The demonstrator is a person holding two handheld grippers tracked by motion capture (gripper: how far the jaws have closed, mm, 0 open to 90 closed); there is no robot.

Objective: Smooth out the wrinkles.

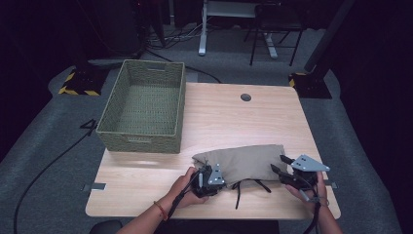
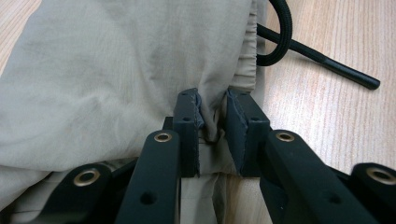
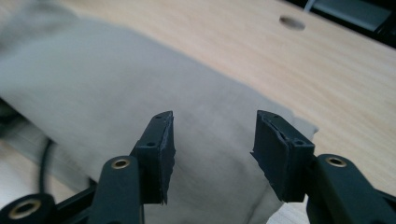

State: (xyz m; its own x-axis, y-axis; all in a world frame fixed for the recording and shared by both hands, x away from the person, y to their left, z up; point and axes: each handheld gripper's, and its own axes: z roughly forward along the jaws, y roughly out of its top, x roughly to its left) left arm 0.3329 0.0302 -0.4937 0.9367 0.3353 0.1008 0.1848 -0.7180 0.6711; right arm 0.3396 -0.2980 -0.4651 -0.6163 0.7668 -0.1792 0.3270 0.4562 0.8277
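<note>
Your left gripper (image 2: 212, 126) pinches a fold of the tan cloth (image 1: 241, 163), which lies on the table (image 1: 219, 117) near you. At 3 o'clock from it, your right gripper (image 3: 212, 149) is open above the cloth. The green basket (image 1: 146, 105) sits far off at 11 o'clock.

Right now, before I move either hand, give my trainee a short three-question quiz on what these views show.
1. True or false: the left gripper is shut on a fold of the beige garment.
2. The right gripper is: A open over the garment, B clamped on the black drawstring, C inside the woven basket.
3. Fill in: the basket sits at the table's far ____ corner in the high view.

Key: 1 true; 2 A; 3 left.
</note>
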